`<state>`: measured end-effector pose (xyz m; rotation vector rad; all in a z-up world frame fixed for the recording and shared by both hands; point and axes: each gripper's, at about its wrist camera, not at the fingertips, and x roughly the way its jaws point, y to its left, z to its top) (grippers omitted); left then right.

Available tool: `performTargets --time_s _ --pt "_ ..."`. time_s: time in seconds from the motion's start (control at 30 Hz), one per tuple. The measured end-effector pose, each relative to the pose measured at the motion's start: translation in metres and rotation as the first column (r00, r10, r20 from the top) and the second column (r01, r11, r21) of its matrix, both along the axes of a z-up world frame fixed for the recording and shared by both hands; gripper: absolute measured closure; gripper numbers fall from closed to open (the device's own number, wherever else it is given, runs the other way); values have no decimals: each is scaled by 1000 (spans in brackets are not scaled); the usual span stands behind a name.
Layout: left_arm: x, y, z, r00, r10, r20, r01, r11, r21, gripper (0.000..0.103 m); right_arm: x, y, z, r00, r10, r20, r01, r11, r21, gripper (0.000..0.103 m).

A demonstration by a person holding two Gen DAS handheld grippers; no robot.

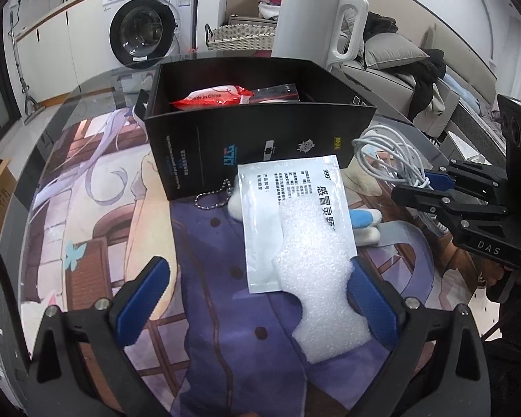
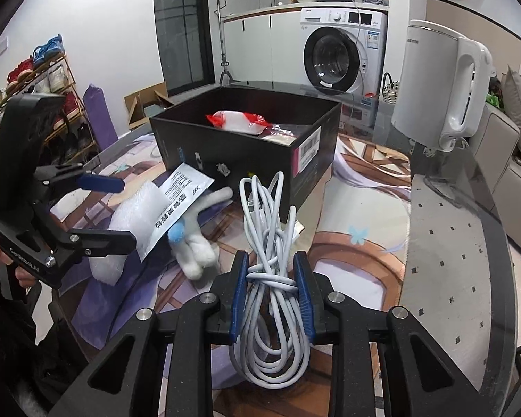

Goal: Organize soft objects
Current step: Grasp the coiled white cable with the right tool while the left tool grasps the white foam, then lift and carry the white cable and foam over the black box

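Your right gripper (image 2: 271, 288) pinches one coiled white cable (image 2: 272, 278); your left gripper (image 1: 257, 299) stands spread around one foam sheet (image 1: 316, 278). One sachet (image 1: 295, 215) and one plush toy (image 2: 194, 243) lie against the black box (image 2: 246, 149), which holds two packets (image 2: 239, 120).

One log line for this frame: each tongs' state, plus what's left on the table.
left tongs: open | right tongs: shut on cable | unpacked: foam, sachet, plush toy

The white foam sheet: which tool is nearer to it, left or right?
Left. The left tool is open around the white foam sheet; the right tool is apart, shut on the white cable bundle.
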<state>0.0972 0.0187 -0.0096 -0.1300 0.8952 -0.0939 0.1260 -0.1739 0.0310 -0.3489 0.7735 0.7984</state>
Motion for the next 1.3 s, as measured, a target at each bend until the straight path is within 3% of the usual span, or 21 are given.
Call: performTargets --time_s 0.07,0.23,0.27,0.4,0.77,0.87,1.07,1.2,1.3 --pt "0 -1 1 1000 -18 4 18 1000 -16 16 0 0 1 1000 0 2 0 1000 3 77" --pt "-3 -8 3 996 -83 15 84 996 -39 58 0 -2 2 1000 0 8 0 1000 14 77" --pt "-4 -11 4 995 -97 24 98 995 -36 60 0 -3 2 1000 -2 10 2 1000 17 77" --pt "-9 -15 13 991 -122 63 125 992 -37 62 -1 -4 5 1000 0 13 0 1000 30 77" --pt "-11 -2 26 990 -70 123 79 994 -69 62 -7 -7 20 999 9 50 -13 997 81 78" --pt "-14 2 30 989 -61 137 72 995 -75 62 -11 -10 27 997 6 82 -14 995 96 88" --pt "-16 6 38 987 -44 157 55 996 -65 62 -11 -9 13 996 19 83 -17 999 -31 88" --pt "-17 6 39 986 -36 162 47 997 -65 62 -8 -13 10 998 0 69 2 1000 -31 78" --pt "-18 4 39 985 -37 168 48 997 -60 62 -8 -11 7 997 3 72 0 999 -52 64"
